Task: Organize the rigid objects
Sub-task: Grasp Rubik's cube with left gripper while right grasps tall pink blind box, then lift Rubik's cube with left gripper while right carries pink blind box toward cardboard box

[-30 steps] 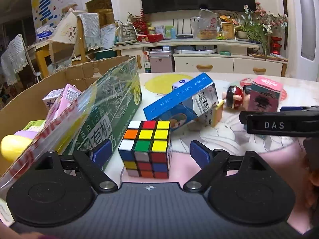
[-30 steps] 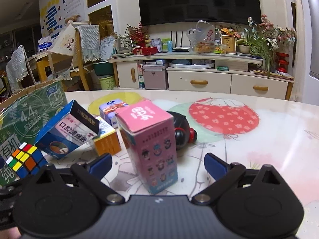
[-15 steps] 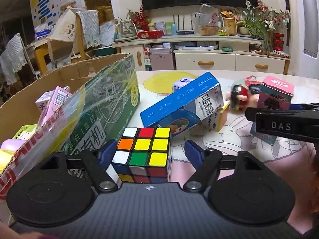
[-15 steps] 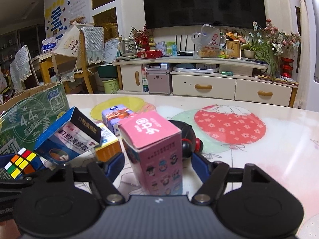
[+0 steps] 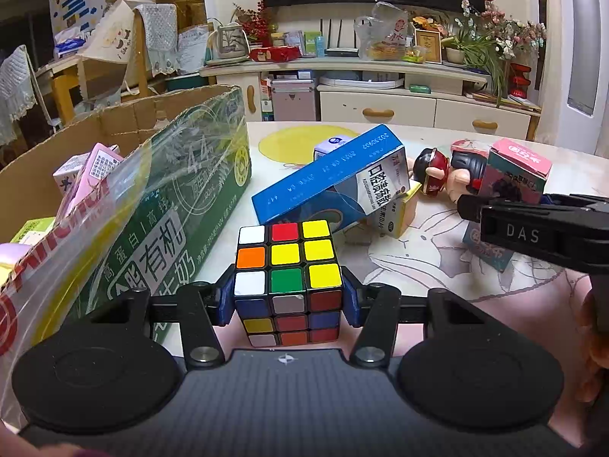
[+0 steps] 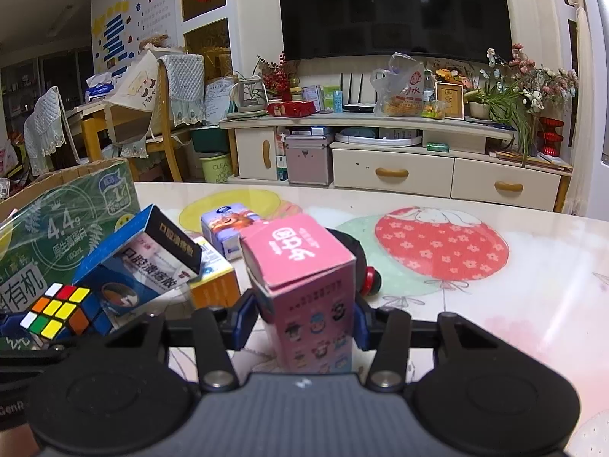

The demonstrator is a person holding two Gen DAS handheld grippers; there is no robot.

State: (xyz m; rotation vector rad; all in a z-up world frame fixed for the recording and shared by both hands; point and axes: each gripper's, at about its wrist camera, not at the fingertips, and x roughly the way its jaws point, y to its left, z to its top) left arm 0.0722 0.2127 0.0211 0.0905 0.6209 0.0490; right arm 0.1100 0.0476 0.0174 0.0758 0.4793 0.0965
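A green carton (image 5: 160, 205) stands left of the left gripper (image 5: 288, 301), whose fingers clamp the Rubik's cube (image 5: 287, 282), while the right gripper (image 6: 304, 320) pinches the tilted pink box (image 6: 308, 289) between its fingers.

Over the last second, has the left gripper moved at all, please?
Yes: the left gripper advanced toward the blue box and closed on the Rubik's cube.
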